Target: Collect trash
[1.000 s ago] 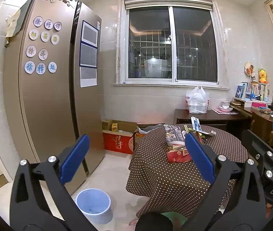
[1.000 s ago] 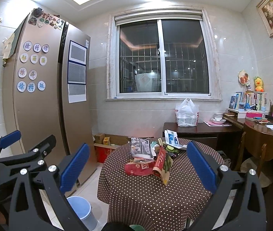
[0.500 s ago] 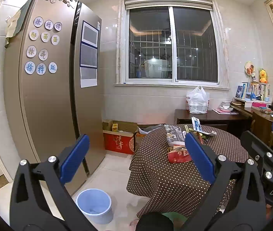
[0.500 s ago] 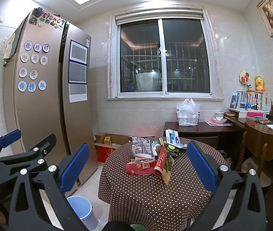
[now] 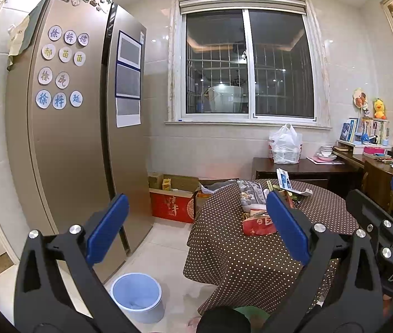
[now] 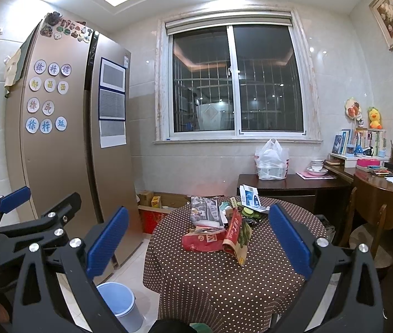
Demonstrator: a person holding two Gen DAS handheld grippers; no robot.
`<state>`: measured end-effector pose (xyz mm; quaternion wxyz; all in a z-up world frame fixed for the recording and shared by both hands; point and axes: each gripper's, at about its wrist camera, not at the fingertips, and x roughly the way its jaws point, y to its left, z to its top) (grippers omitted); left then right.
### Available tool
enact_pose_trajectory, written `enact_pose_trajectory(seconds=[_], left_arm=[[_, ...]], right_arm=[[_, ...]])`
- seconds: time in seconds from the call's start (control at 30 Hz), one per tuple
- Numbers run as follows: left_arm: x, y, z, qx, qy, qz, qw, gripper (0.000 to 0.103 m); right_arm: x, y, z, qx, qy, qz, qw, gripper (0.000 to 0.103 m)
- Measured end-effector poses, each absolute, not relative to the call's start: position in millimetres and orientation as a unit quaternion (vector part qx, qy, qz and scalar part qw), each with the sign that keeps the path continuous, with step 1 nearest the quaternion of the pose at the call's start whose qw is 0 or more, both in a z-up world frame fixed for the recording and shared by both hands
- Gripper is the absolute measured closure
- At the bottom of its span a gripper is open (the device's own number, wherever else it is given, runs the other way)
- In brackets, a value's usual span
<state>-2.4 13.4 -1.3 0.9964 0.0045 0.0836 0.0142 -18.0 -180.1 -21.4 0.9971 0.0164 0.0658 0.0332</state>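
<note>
Almost nothing has moved. Both tools, left tool [image 5: 196, 233] and right tool [image 6: 198, 240], stay wide apart and empty, aimed at the wrappers [image 6: 216, 230] on the counter [image 6: 224, 283], ready to grab.

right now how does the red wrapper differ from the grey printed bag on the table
The red wrapper is red, crumpled and lies nearest the grippers; the grey printed bag is grey with dense print, flatter, and lies behind it toward the window. The red wrapper also looks smaller than the grey printed bag. Both rest untouched on the dotted tablecloth.
</note>
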Motion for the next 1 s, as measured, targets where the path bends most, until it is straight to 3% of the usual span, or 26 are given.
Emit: enact_pose_trajectory(seconds=[1.0], left_arm=[[2.5,14.1,-4.5,0.006,0.094,0.018,0.995,0.006]], right_arm=[[-8.1,-178.6,-26.7,0.025,0.084,0.044,0.995,0.004]])
